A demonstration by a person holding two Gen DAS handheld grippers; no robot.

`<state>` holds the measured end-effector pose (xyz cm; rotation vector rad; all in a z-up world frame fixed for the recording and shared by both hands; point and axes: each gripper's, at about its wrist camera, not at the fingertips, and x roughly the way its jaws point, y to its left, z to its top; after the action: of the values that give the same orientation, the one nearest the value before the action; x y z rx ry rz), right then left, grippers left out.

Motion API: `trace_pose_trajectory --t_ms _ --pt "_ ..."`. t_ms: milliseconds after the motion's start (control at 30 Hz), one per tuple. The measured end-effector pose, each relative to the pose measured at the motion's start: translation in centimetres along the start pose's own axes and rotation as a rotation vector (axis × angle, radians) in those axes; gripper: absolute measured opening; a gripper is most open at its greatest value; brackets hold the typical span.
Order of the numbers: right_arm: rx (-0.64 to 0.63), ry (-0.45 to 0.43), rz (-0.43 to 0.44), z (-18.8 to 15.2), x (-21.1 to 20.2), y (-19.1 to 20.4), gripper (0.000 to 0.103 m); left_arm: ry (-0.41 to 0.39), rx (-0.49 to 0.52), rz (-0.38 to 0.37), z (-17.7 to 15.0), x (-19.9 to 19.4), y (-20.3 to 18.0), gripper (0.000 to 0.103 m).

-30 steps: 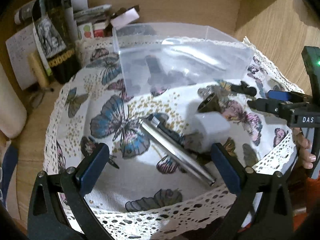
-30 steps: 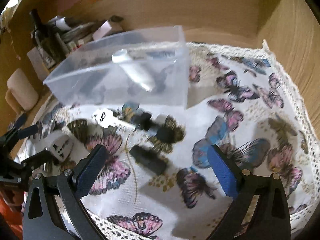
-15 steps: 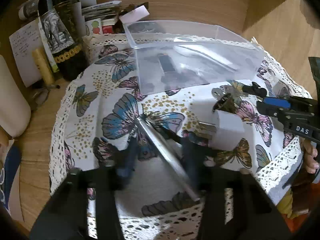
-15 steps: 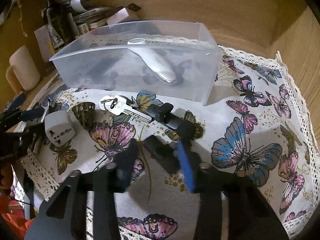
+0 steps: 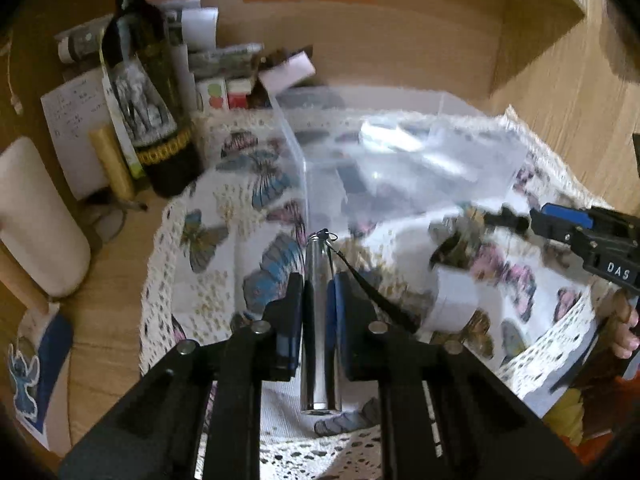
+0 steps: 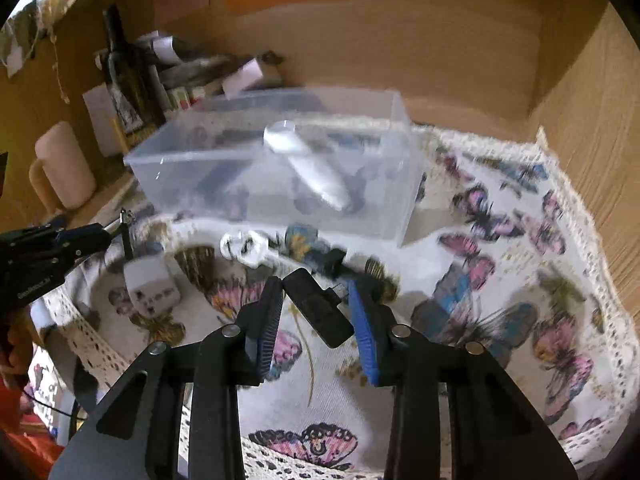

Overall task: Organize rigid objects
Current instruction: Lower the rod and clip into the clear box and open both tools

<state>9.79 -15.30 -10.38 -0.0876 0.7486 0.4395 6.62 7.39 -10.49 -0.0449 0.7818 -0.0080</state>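
Observation:
My left gripper (image 5: pixel 317 292) is shut on a silver metal cylinder (image 5: pixel 319 320) with a black strap, held above the butterfly cloth (image 5: pixel 224 248). My right gripper (image 6: pixel 316 300) is shut on a small black rectangular device (image 6: pixel 320 312) and holds it above the cloth. A clear plastic box (image 6: pixel 280 176) stands behind, with a white tube (image 6: pixel 308 164) and dark items inside; it also shows in the left wrist view (image 5: pixel 400 160). A white plug adapter (image 6: pixel 150 284), keys (image 6: pixel 244 246) and a dark cone (image 6: pixel 196 260) lie on the cloth.
A wine bottle (image 5: pixel 152 92), papers and small boxes crowd the back left corner. A cream mug (image 6: pixel 64 168) stands at the left. Wooden walls close the back and right. The cloth's lace edge (image 6: pixel 580 184) runs near the right wall.
Both grippers closed from wide open: the left on the silver cylinder, the right on the black device. Both objects have been lifted off the cloth.

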Motion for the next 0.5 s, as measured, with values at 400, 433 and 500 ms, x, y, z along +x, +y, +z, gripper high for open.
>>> trace_pose_trajectory --t_ms 400,433,500 --pt "0.038 -0.136 -0.014 4.9 -1.4 -1.0 0.032 -0.163 -0.008 -0.017 5.7 -3.1 0.0 0.015" --pt "0.043 -0.145 -0.013 5.4 -1.4 -1.2 0.032 -0.169 -0.010 -0.019 6.0 -3.1 0.0 0.015" --pt "0.045 -0.158 -0.009 6.1 -1.5 -1.4 0.032 -0.177 -0.014 -0.031 6.9 -3.1 0.1 0.015"
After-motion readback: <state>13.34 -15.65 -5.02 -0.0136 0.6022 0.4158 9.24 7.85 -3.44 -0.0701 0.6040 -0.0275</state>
